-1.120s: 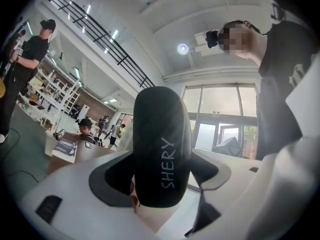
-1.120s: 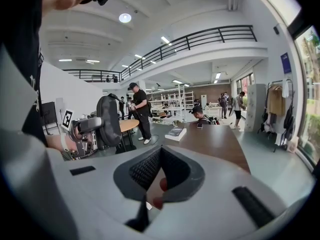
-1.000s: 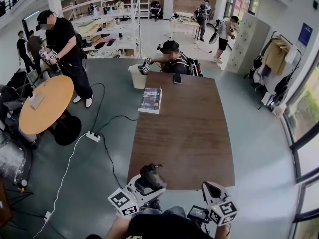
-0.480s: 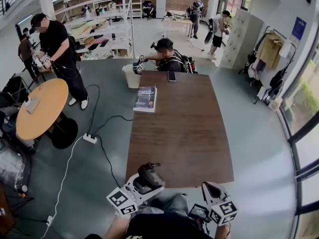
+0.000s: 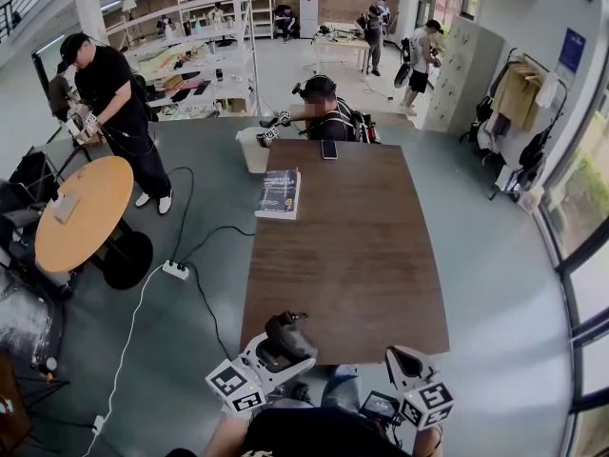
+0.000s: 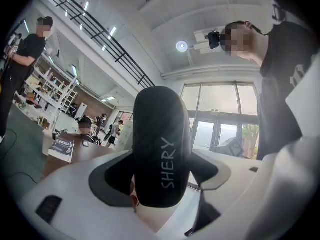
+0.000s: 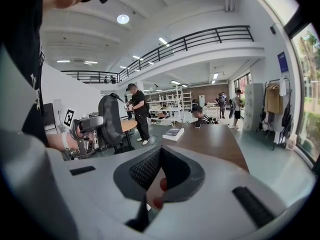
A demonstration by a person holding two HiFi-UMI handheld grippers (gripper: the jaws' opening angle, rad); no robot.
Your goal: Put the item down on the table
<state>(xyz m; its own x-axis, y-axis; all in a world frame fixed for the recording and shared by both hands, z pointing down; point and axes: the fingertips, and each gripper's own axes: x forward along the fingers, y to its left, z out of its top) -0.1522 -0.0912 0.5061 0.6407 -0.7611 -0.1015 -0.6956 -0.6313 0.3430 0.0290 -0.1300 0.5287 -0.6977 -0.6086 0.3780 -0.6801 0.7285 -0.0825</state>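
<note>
Long brown wooden table [image 5: 352, 255], centre frame: bring load over bare near end, lower level, release only at contact. Your left gripper [image 5: 283, 343], lower centre, clamps black oval hard case [image 6: 162, 134], held in air at near edge. Right gripper [image 7: 159, 184], lower right, clenched, empty. Dark book [image 5: 281, 193] at upper-left table edge.

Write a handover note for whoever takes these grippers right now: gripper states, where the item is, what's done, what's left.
Left gripper: shut on the black case, held in the air by the near edge of the table.
Right gripper: shut, empty, beside it.
Done: nothing set down yet.
Left: lower the case onto the bare tabletop just ahead, open the jaws, back away. The book and phone lie at the far end, out of the way.
</note>
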